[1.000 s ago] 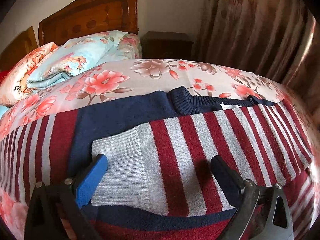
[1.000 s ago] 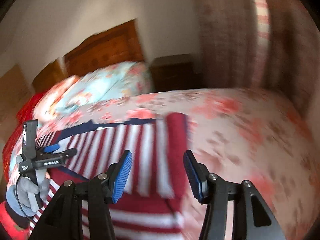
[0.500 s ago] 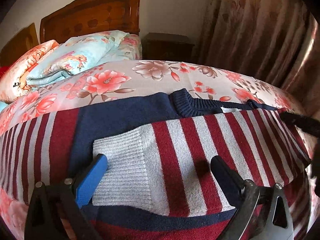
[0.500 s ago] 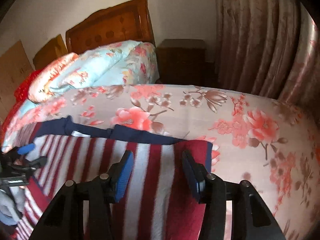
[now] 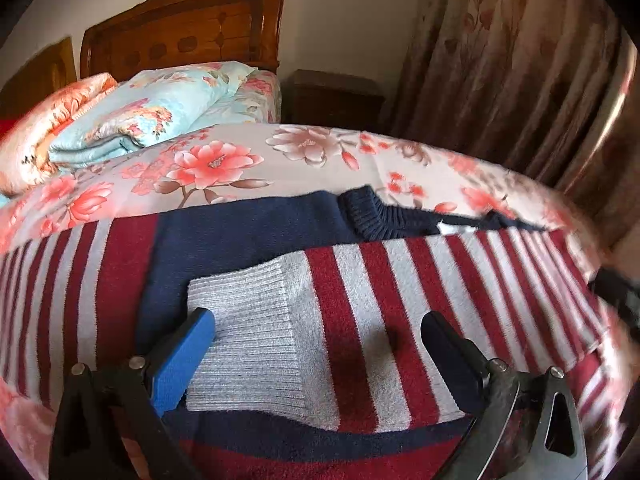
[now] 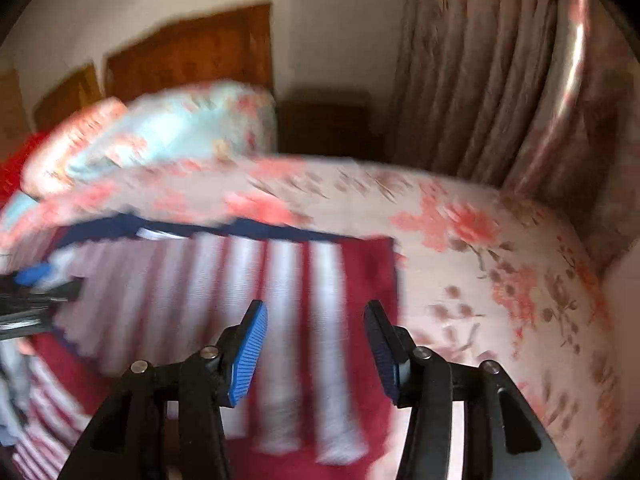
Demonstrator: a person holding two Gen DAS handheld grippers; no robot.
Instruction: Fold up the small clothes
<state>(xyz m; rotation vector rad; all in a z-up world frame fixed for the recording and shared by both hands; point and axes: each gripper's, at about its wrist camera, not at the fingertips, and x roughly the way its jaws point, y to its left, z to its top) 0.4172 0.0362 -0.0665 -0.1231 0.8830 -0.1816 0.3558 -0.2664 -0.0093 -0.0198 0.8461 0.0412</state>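
A small knit sweater (image 5: 248,240), navy with red and grey stripes, lies flat on the flowered bedsheet (image 5: 304,160). One striped sleeve is folded across its body, with its grey ribbed cuff (image 5: 248,332) between the fingers of my left gripper (image 5: 320,332), which is open and empty just above it. My right gripper (image 6: 316,320) is open and empty above the sweater's right striped part (image 6: 280,300); that view is blurred. The left gripper (image 6: 32,288) also shows at the left edge of the right wrist view.
A folded light-blue flowered quilt (image 5: 160,116) and an orange pillow (image 5: 44,128) lie at the head of the bed by the wooden headboard (image 5: 188,32). A dark nightstand (image 5: 332,96) and long curtains (image 5: 512,72) stand behind. The bed's edge (image 6: 592,280) falls away at the right.
My right gripper has swung over the sweater's right side, and its view is blurred again with motion. My left gripper has stayed over the cuff, open.
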